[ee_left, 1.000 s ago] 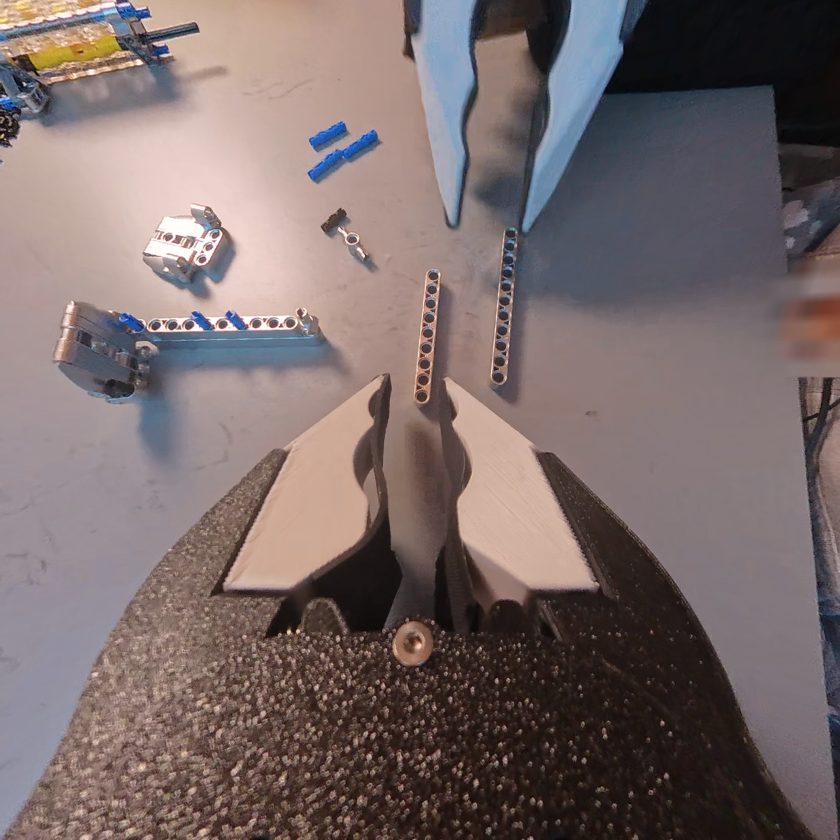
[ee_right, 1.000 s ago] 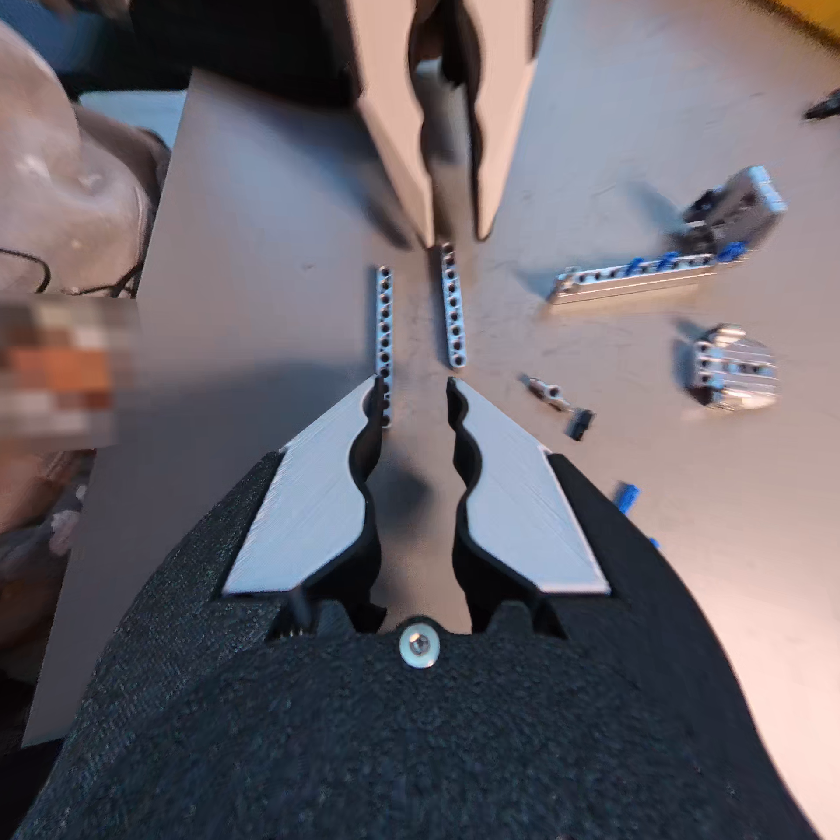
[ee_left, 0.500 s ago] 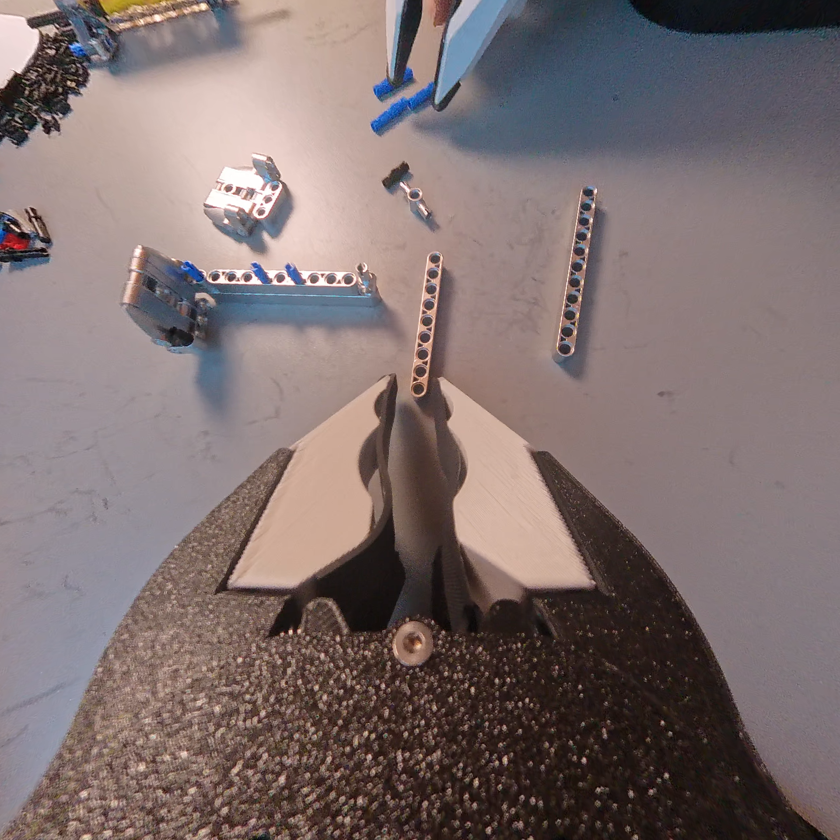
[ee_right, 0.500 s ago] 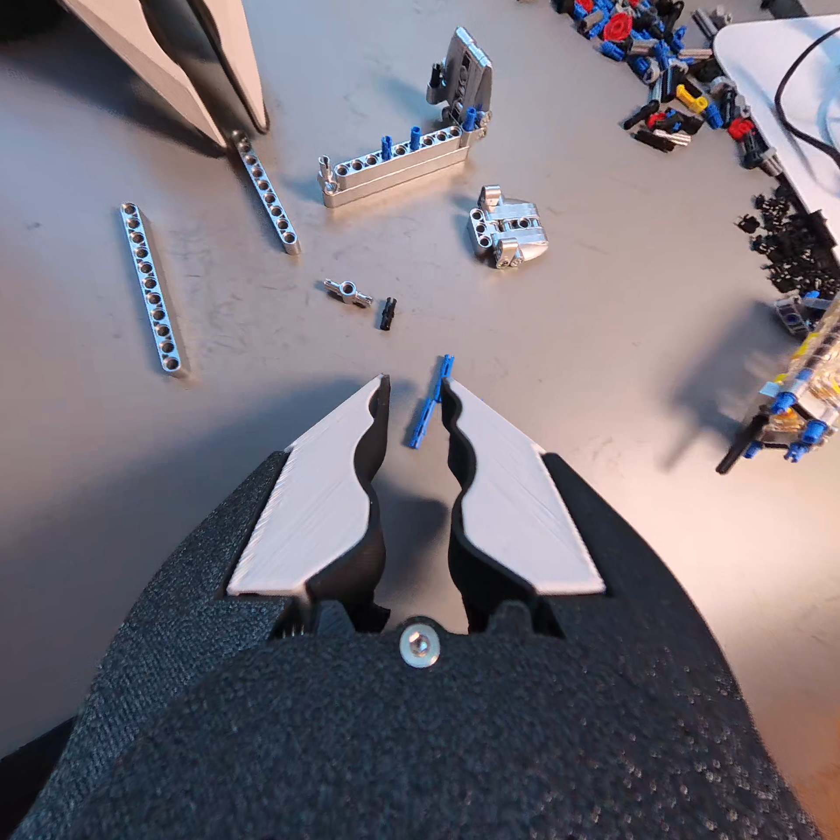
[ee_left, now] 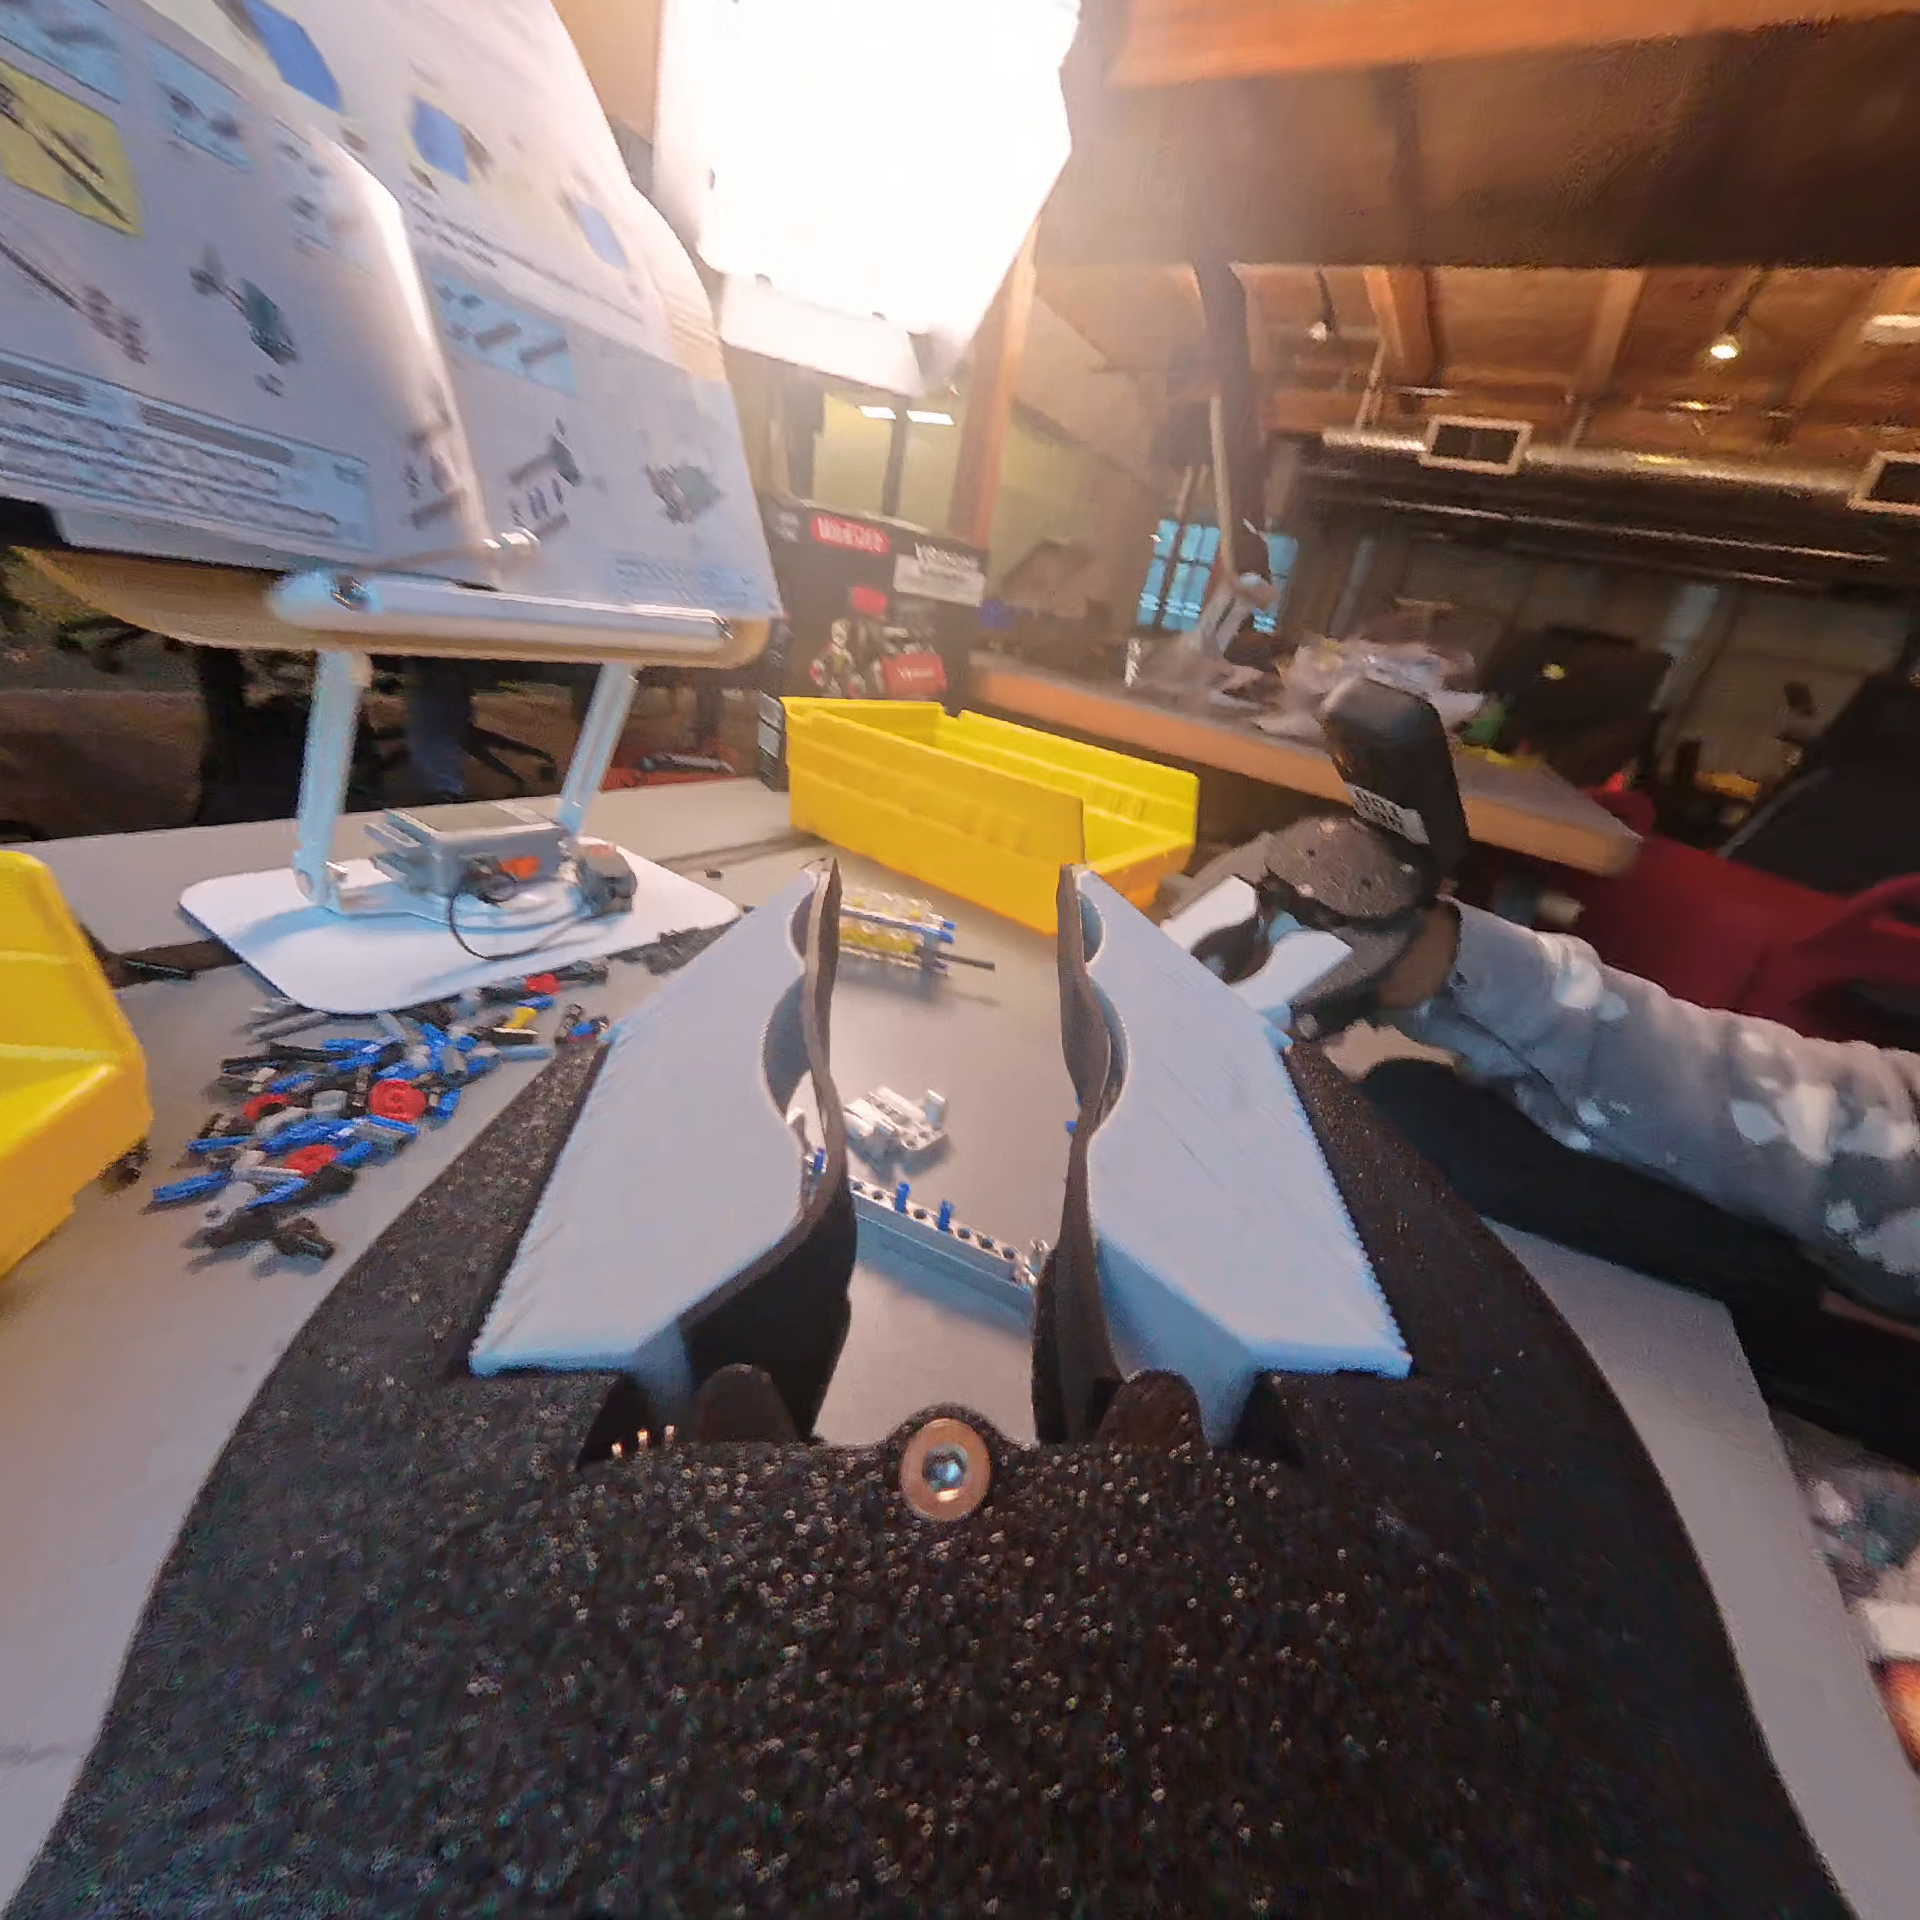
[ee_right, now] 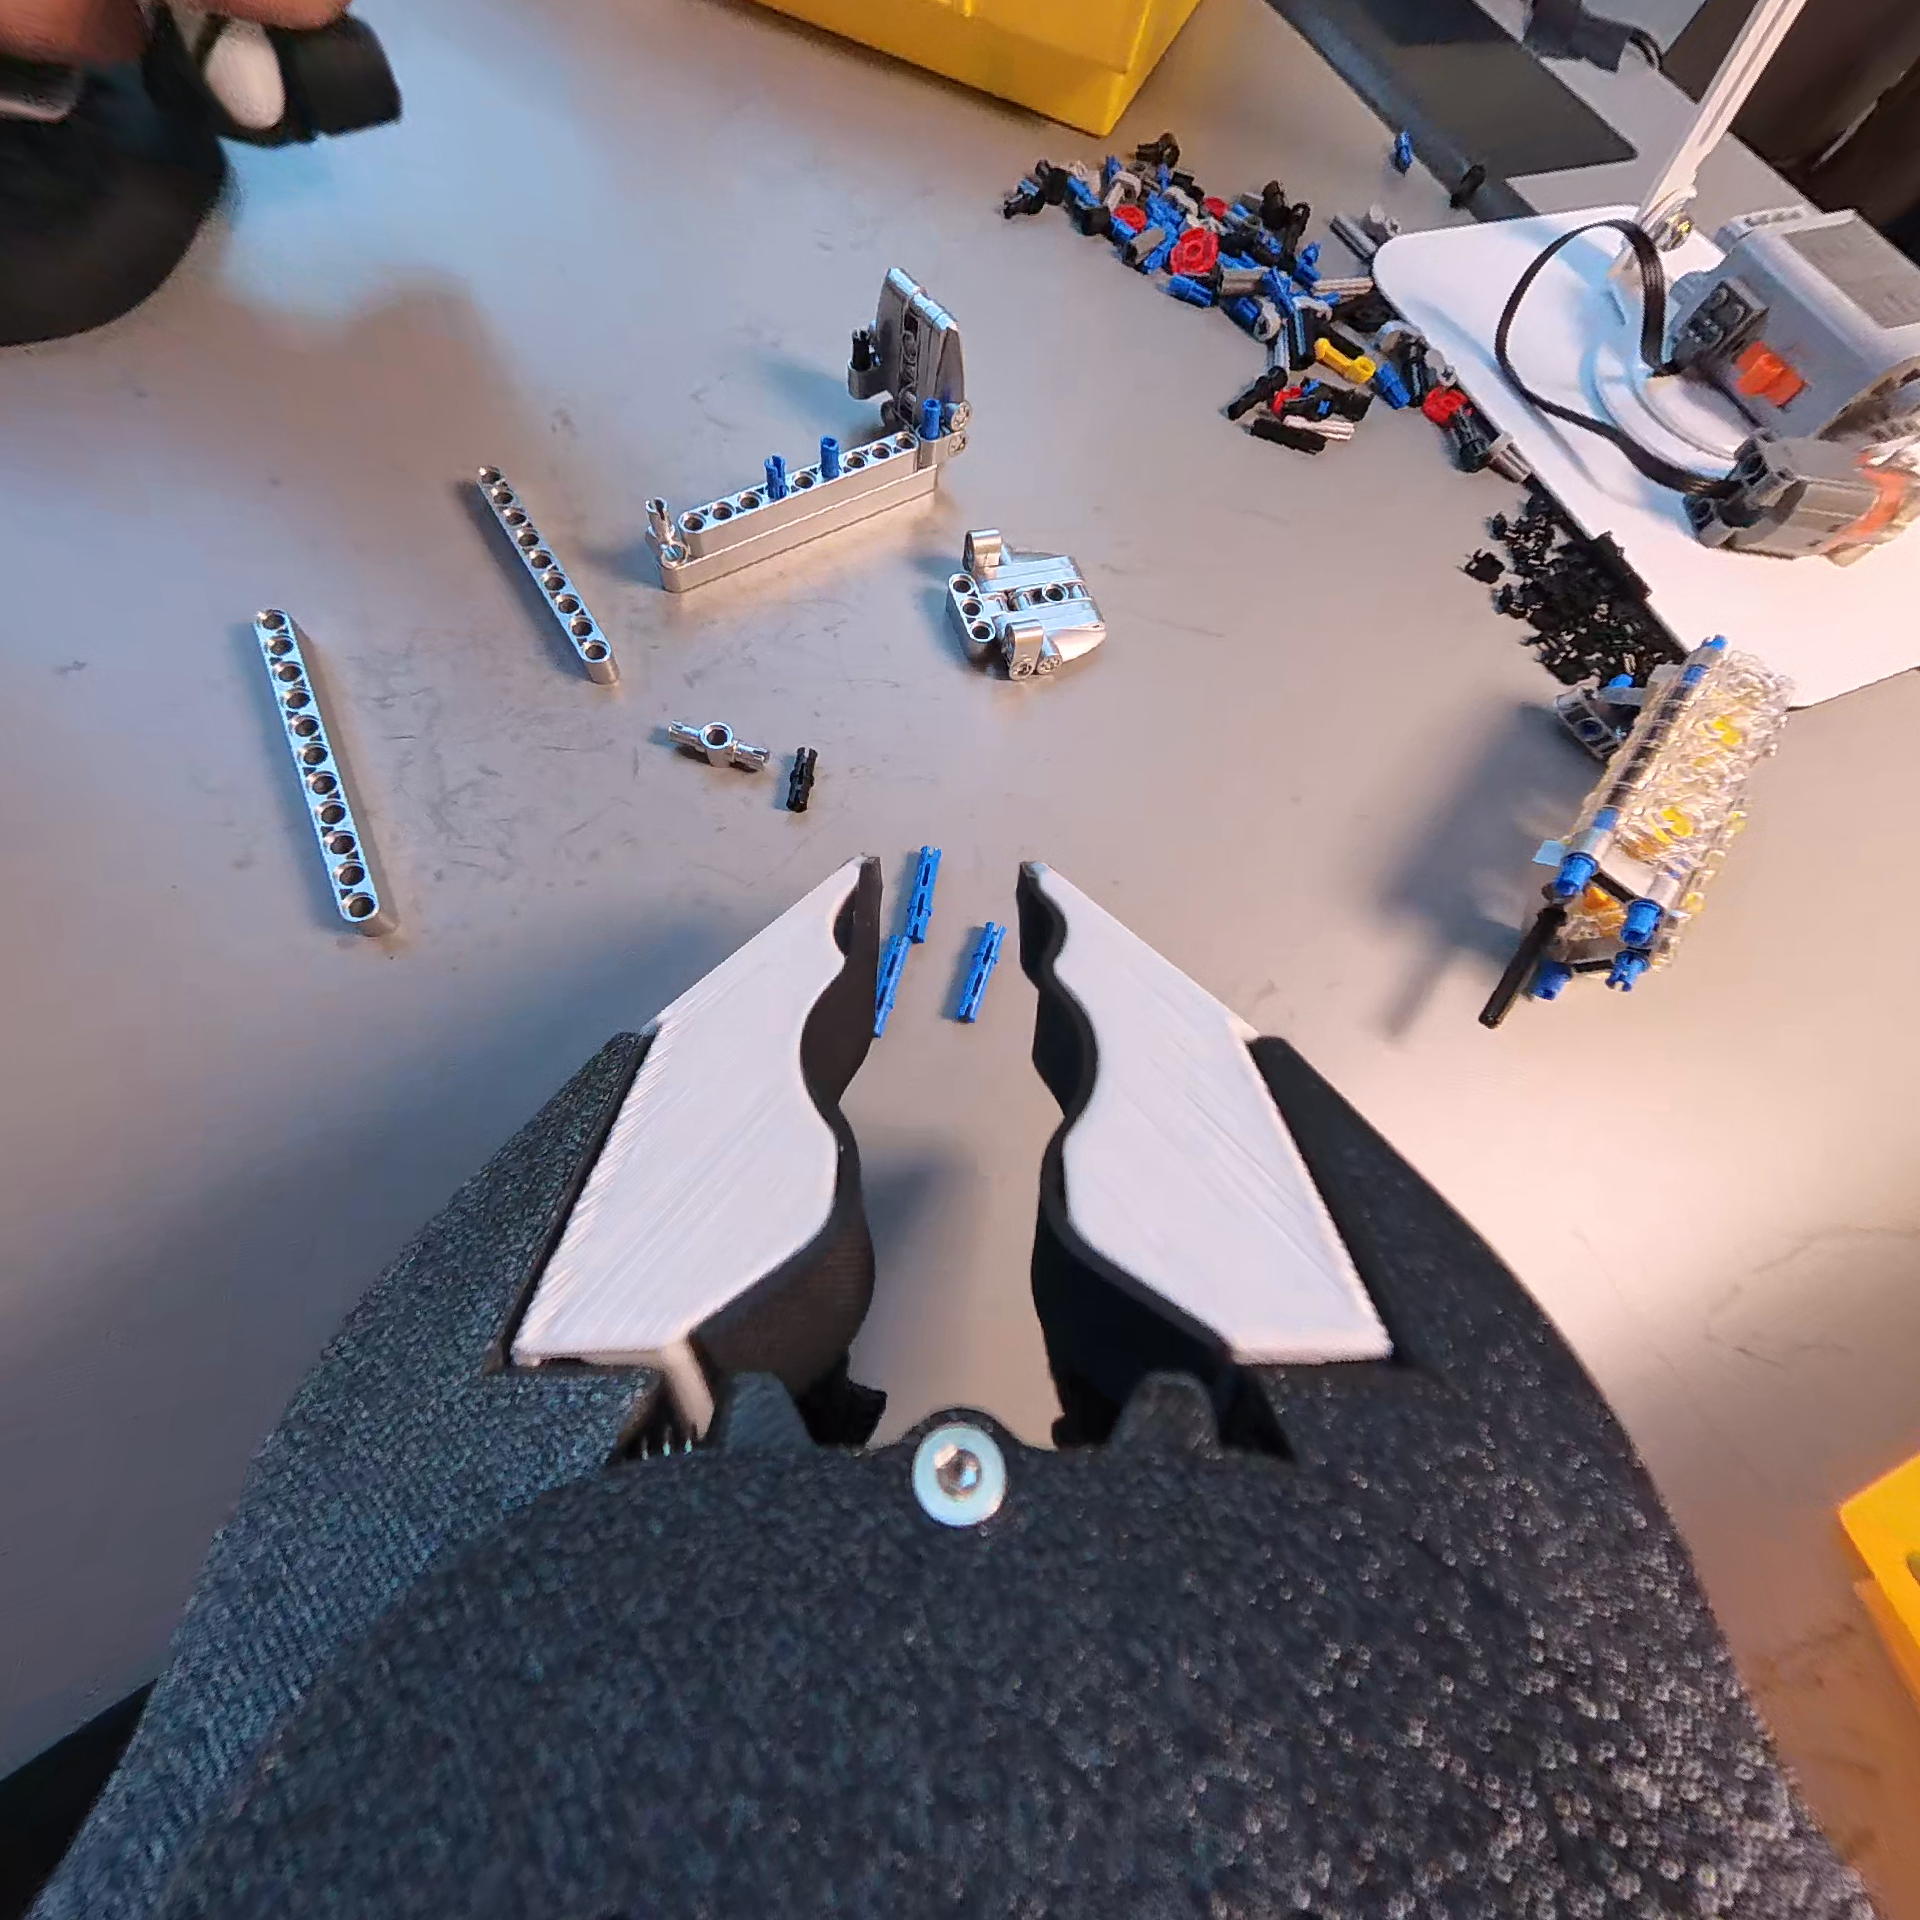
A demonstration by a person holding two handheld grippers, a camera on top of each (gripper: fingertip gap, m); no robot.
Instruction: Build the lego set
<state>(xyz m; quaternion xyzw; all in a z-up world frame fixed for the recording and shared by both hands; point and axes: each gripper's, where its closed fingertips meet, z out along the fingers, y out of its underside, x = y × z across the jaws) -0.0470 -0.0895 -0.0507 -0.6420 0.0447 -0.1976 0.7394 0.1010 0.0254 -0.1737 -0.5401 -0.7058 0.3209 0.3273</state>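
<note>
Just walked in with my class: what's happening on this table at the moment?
A person holds a two-finger tool in each hand over a grey table strewn with building-kit parts. The right tool is open, empty, low over three small blue pins. The left tool is also open and empty, raised and pointing across the table. Two loose silver beams, a part-built silver assembly and a pile of small connectors lie nearby.
</note>
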